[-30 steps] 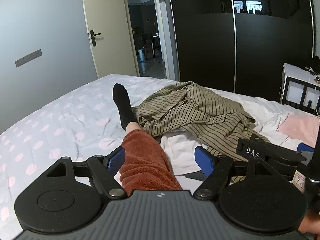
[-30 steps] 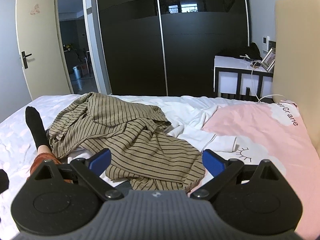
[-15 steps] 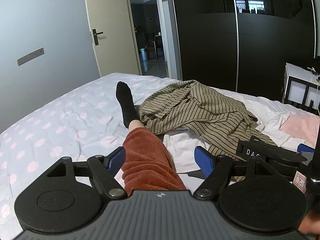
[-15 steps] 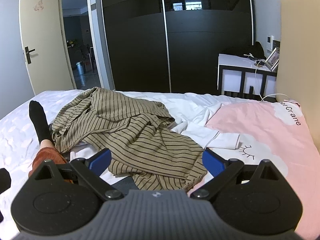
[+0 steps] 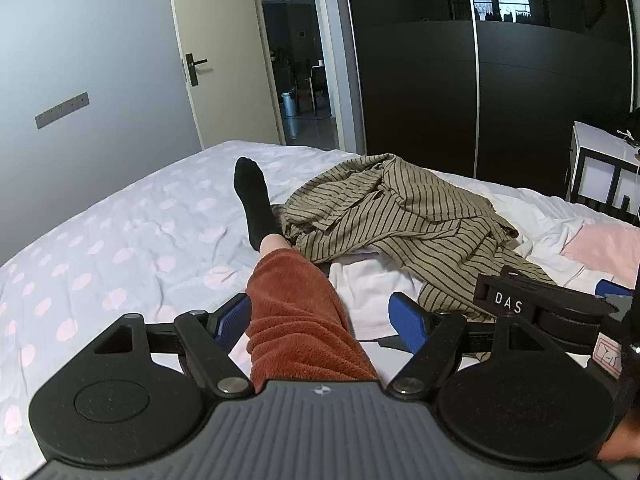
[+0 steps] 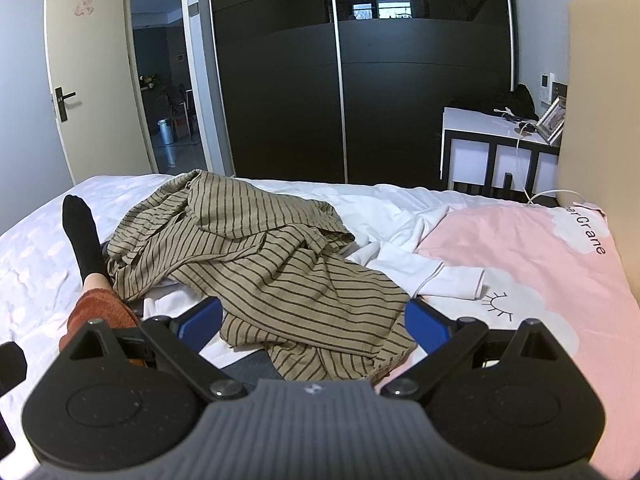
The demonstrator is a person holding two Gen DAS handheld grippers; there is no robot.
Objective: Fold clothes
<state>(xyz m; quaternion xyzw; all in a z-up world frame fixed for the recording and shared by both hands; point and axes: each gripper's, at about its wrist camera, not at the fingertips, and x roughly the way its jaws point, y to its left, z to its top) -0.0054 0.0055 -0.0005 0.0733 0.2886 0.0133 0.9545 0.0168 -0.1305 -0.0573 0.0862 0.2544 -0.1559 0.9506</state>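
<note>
A crumpled tan shirt with dark stripes (image 5: pixel 404 224) lies in a heap in the middle of the bed; it also shows in the right wrist view (image 6: pixel 264 252). A white garment (image 5: pixel 368 292) lies partly under it, with a white sleeve (image 6: pixel 436 272) spread to the right. My left gripper (image 5: pixel 320 320) is open and empty, held above a person's leg in rust-red trousers (image 5: pixel 300 320). My right gripper (image 6: pixel 314 320) is open and empty, just above the near hem of the striped shirt.
The person's leg ends in a black sock (image 5: pixel 254 200) beside the shirt. The bed has a white cover with pink dots (image 5: pixel 120 248) at left and a pink blanket (image 6: pixel 540 264) at right. A black wardrobe (image 6: pixel 352 80), an open door (image 6: pixel 96 80) and a white side table (image 6: pixel 492 148) stand behind.
Both grippers have drifted slightly back and upward, so the bed and clothes sit a little lower in view. Both stay open and empty. The clothes have not moved.
</note>
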